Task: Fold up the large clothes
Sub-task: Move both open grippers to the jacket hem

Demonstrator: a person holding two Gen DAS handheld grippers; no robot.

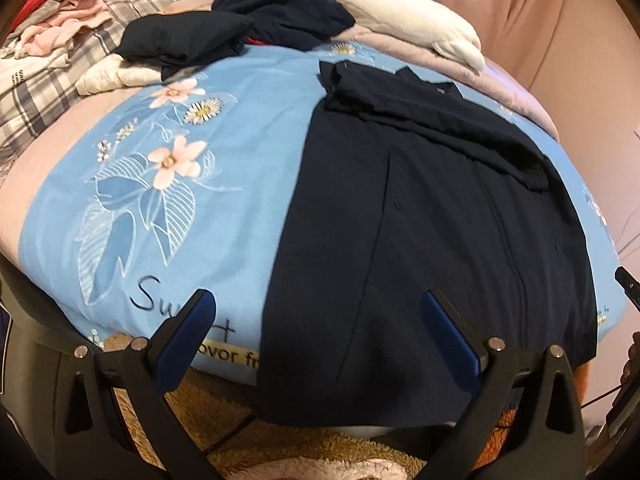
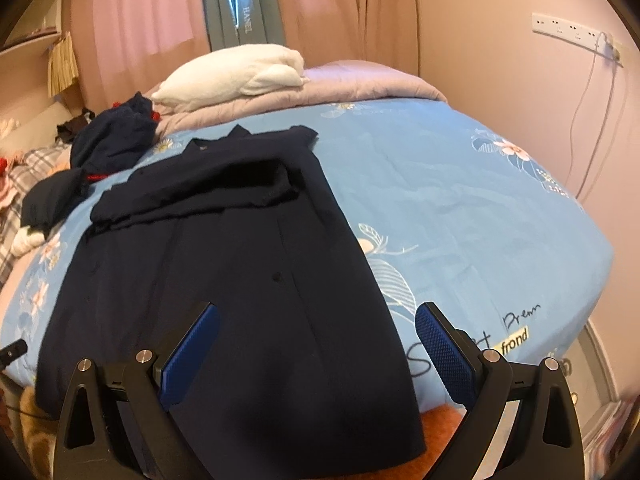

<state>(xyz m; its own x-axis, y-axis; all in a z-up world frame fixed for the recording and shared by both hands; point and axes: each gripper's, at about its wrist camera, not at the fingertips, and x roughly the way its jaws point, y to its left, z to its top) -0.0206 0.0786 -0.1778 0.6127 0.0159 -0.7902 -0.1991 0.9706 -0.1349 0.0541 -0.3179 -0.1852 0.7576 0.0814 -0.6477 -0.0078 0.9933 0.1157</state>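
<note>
Our coat [image 1: 432,248] lay lengthwise, hem hanging over the bed's [image 1: 224,216] near edge. Both the left tongs [image 1: 316,340] and right tongs [image 2: 316,344] were wide open, empty, equally near.

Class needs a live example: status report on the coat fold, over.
Left gripper and right gripper: jaws open, empty. Navy coat flat on bed, sleeves folded across. Nothing in the way.

The long navy button-front garment [image 2: 224,280] lies on the blue flowered bedsheet [image 2: 460,208], hem overhanging the bed's near edge, sleeves folded across its chest. Crumpled navy clothes [image 1: 280,20] sit behind it, the white plush blanket [image 2: 240,68] at the far edge.
</note>
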